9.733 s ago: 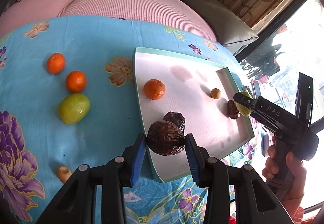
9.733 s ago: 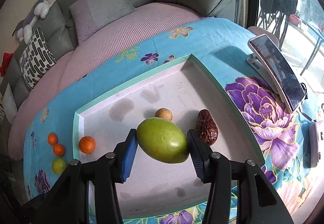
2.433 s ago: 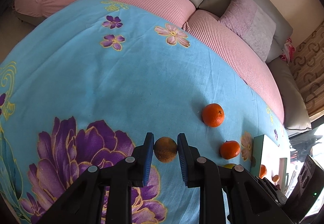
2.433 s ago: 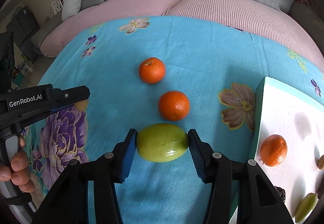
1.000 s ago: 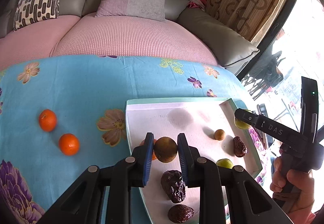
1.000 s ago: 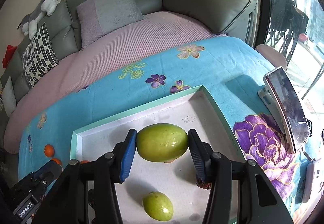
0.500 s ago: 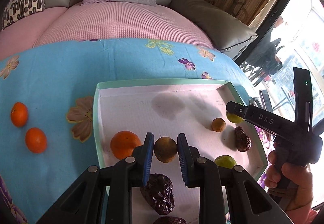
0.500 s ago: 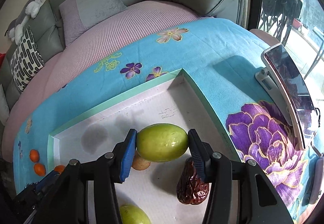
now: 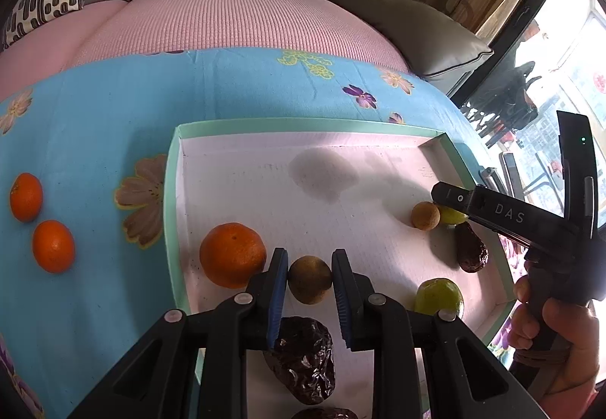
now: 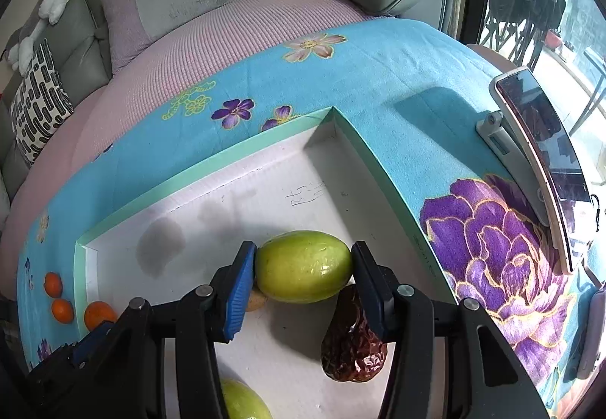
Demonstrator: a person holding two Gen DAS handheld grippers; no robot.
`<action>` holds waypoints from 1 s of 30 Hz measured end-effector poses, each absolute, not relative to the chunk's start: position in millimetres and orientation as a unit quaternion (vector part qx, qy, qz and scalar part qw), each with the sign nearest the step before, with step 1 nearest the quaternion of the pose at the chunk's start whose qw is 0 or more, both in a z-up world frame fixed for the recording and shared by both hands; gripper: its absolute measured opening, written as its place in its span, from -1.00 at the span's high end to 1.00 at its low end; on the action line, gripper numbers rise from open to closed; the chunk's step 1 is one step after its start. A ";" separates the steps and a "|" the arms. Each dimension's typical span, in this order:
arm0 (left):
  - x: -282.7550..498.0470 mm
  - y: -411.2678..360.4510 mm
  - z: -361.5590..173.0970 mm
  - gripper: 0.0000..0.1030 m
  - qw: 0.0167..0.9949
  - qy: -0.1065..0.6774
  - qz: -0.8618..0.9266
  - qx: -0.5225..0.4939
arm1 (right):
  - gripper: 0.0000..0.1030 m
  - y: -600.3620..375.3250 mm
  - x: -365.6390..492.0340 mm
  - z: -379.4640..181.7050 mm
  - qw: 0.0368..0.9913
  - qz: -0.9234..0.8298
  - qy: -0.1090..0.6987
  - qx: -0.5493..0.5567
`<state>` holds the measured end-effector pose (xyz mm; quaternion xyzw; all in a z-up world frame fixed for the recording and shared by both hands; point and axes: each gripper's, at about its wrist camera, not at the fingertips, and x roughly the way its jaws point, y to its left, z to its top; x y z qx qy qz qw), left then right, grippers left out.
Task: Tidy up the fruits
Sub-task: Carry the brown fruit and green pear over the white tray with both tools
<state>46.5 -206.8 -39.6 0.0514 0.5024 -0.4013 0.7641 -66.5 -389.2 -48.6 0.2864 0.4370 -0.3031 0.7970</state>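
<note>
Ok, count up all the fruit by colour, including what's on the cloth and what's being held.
Orange fruit: 3
Green fruit: 2
Brown round fruit: 2
Dark wrinkled fruit: 3
Total: 10

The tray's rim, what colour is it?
Mint green, around a white inside; the tray rim shows best in the left wrist view.

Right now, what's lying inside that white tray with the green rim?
Inside the white tray with the green rim: one orange tangerine, one small brown round fruit, one loose green fruit, three wrinkled dark dates. The left tool covers the floor nearest it.
</note>
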 end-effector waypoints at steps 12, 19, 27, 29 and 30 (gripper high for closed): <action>50.1 -204.8 -43.0 0.50 0.760 0.516 -0.392 0.049 | -0.03 -387.7 -63.6 -49.7 0.796 -0.303 0.443 0.280; 51.2 -207.7 -42.6 0.49 0.758 0.522 -0.388 0.052 | -0.03 -386.0 -63.9 -49.0 0.794 -0.304 0.446 0.278; 52.3 -205.4 -39.2 0.47 0.754 0.530 -0.384 0.053 | -0.04 -381.4 -62.9 -40.9 0.797 -0.307 0.448 0.263; 52.0 -204.6 -37.1 0.46 0.753 0.531 -0.385 0.052 | -0.04 -379.4 -63.6 -36.8 0.799 -0.308 0.447 0.259; 51.8 -203.7 -35.4 0.45 0.753 0.530 -0.387 0.052 | -0.04 -378.2 -63.9 -34.3 0.801 -0.308 0.445 0.257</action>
